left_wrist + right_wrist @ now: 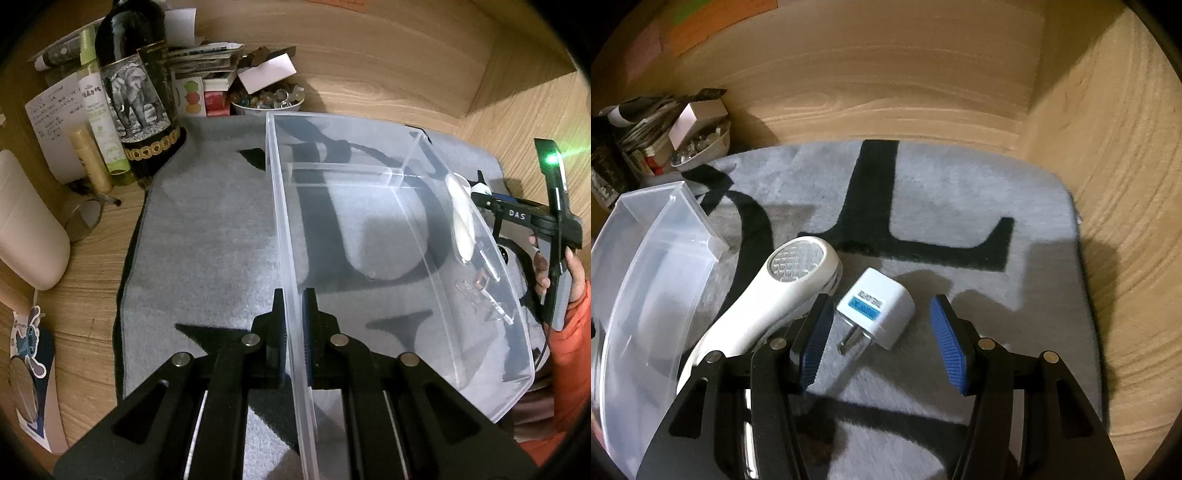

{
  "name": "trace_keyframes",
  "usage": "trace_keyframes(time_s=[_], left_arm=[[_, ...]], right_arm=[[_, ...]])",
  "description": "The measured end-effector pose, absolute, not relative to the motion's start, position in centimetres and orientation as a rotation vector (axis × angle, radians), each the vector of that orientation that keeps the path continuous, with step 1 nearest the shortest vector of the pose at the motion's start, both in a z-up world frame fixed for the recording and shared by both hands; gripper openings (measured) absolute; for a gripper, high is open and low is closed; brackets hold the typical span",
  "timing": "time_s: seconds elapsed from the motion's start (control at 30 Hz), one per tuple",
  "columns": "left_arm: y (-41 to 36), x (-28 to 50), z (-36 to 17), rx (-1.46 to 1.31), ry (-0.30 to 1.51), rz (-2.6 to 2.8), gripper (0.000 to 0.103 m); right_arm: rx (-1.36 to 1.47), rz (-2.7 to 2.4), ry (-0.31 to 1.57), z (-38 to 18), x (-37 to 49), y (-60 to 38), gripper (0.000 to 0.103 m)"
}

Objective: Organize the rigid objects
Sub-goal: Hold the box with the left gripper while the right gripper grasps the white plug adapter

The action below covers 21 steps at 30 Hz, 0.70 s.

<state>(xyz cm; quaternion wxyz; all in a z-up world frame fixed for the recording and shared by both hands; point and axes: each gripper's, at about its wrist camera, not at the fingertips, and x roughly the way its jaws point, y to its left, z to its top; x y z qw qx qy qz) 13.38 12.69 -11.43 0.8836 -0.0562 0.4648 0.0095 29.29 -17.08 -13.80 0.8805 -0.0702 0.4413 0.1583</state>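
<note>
My left gripper (pixel 293 314) is shut on the near wall of a clear plastic bin (pixel 406 155), which sits on the grey mat (pixel 207 236). The bin also shows at the left of the right wrist view (pixel 653 254). My right gripper (pixel 882 332) is open, its blue pads either side of a white plug adapter (pixel 877 308) lying on the mat (pixel 960 206). A white handheld device with a gridded lens (pixel 783 288) lies just left of the adapter, against the bin. Through the bin wall I see that device (pixel 461 218) and the right gripper's body (pixel 517 214).
At the back left stand a dark bottle with an elephant label (pixel 136 99), a green-white tube (pixel 99 110), papers and a bowl of small items (pixel 269 99). Wooden walls close the back and right (pixel 1108 184). A beige object (pixel 26 221) lies left.
</note>
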Motion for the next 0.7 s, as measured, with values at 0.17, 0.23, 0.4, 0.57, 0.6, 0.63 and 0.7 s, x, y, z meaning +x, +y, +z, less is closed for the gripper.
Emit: trace_keyframes(time_s=[0.17,0.23,0.4,0.57,0.6,0.63,0.7], left_arm=[[12.7,13.3,-11.4,-0.121,0.97,0.02,0.007],[12.8,13.4,-11.3,-0.124,0.972,0.023,0.007],[12.7,13.4,-11.2,-0.128,0.976,0.033,0.007],[12.7,13.5,-11.2,-0.132,0.979,0.038,0.007],[12.8,13.6,-11.2,-0.132,0.979,0.039,0.007],[12.7,13.6,-11.2,-0.132,0.979,0.04,0.006],[12.6,13.6,-11.2,-0.125,0.978,0.042,0.006]], right_arm=[[-0.158,0.34,0.902,-13.7,29.0,-16.8,0.042],[-0.152,0.347,0.89,-13.4,28.7,-16.8,0.042],[-0.135,0.364,0.844,-11.8,27.1,-17.3,0.042],[-0.142,0.385,0.777,-9.8,25.3,-17.2,0.042],[-0.146,0.392,0.762,-9.3,24.8,-17.0,0.042],[-0.15,0.398,0.75,-8.9,24.4,-16.8,0.042],[-0.154,0.421,0.72,-7.9,23.3,-16.4,0.042]])
